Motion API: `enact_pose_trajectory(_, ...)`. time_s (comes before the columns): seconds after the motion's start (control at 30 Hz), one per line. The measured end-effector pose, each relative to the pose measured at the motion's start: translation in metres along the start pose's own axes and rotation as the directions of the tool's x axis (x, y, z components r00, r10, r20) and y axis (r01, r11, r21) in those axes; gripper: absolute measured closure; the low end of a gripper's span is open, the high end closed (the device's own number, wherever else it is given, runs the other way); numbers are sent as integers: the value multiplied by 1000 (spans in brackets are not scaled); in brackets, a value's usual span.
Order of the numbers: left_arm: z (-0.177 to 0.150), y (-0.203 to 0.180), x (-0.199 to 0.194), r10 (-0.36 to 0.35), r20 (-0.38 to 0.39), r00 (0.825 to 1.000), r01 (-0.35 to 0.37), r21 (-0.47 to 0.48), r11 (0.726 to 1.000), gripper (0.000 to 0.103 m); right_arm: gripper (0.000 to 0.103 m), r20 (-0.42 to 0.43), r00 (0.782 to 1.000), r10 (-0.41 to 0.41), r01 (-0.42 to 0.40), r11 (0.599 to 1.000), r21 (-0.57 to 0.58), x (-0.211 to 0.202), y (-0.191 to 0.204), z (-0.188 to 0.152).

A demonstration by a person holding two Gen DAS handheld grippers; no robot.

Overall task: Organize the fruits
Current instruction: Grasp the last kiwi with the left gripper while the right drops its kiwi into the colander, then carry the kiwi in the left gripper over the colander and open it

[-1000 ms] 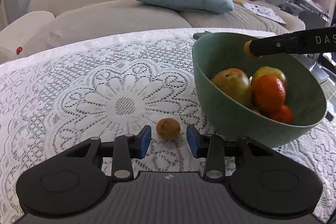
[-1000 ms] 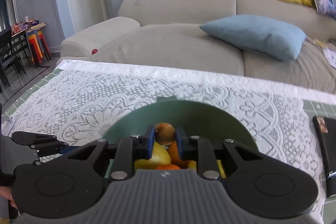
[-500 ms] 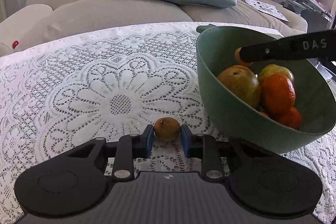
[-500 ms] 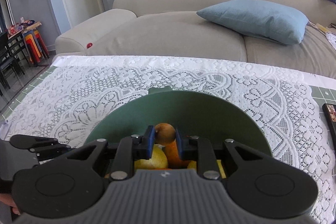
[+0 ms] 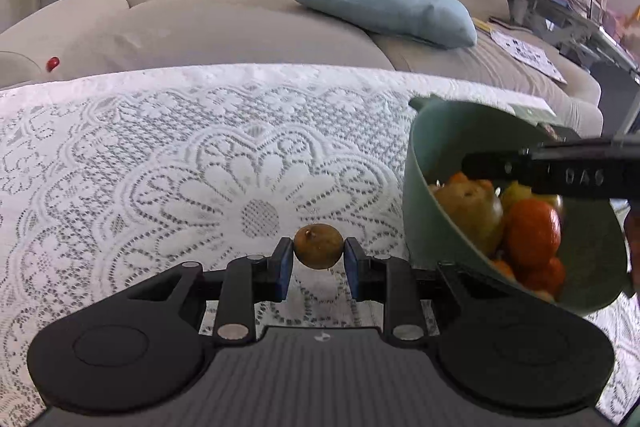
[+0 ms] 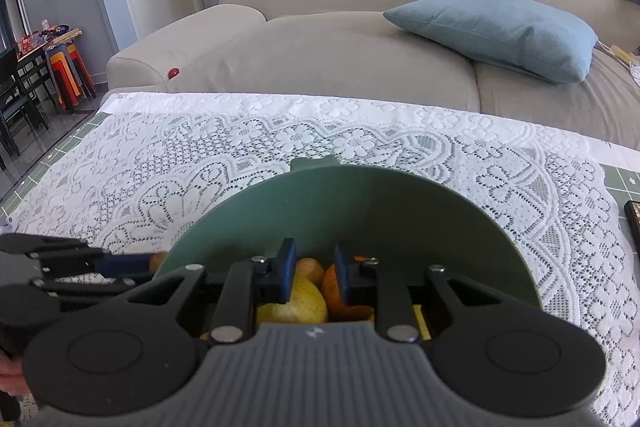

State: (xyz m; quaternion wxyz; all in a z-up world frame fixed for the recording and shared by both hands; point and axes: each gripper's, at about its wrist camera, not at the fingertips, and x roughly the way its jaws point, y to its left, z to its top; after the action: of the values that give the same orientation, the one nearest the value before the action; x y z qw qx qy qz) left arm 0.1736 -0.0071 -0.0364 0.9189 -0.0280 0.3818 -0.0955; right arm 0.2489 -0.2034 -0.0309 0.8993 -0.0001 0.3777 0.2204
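Observation:
A green bowl with several fruits stands on the lace-covered table; it also shows in the right wrist view. My left gripper is shut on a small brown fruit just left of the bowl, close above the cloth. My right gripper is open over the bowl, its fingers parted above a small brown fruit, a yellow fruit and an orange. The right gripper's finger reaches over the bowl in the left wrist view. The left gripper shows at the bowl's left side.
A white lace cloth covers the table. A beige sofa with a blue pillow stands behind the table's far edge. A dark flat object lies at the table's right edge. Chairs and stools stand at far left.
My left gripper closed on the small brown fruit and raised it slightly. My right gripper opened and let its small brown fruit go into the bowl.

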Motion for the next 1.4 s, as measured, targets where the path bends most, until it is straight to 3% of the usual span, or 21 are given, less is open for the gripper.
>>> enact_pose_trajectory(0.37, 14, -9, -13, 6, 32, 999, -7, 10, 1000, 73, 83, 2, 1000, -8, 8, 1000, -9, -1, -1, 0)
enact_pose_trajectory(0.43, 15, -10, -16, 8, 38, 999, -8, 14, 1000, 73, 77, 6, 1000, -17, 18, 1000, -12, -2, 0, 0)
enact_pose_trajectory(0.5, 17, -12, -17, 9, 42, 999, -10, 20, 1000, 73, 64, 18, 999, -27, 27, 1000, -12, -4, 0, -1)
enact_pose_trajectory(0.77, 31, -25, -27, -24, 68, 997, 22, 39, 999, 73, 53, 47, 998, -35, 36, 999, -21, -21, 0, -5)
enact_pose_trajectory(0.9, 43, -41, -33, -63, 87, 994, 55, 84, 995, 73, 34, 77, 996, -52, 54, 998, -35, -39, -1, -12)
enact_pose_trajectory(1.07, 53, -67, -36, -111, 74, 991, 100, 134, 986, 73, 33, 82, 996, -37, 41, 998, -44, -51, -3, -14)
enact_pose_trajectory(1.4, 66, -99, -5, -132, -39, 990, 137, 173, 975, 73, 32, 58, 996, -68, 69, 997, -23, -53, -20, -16)
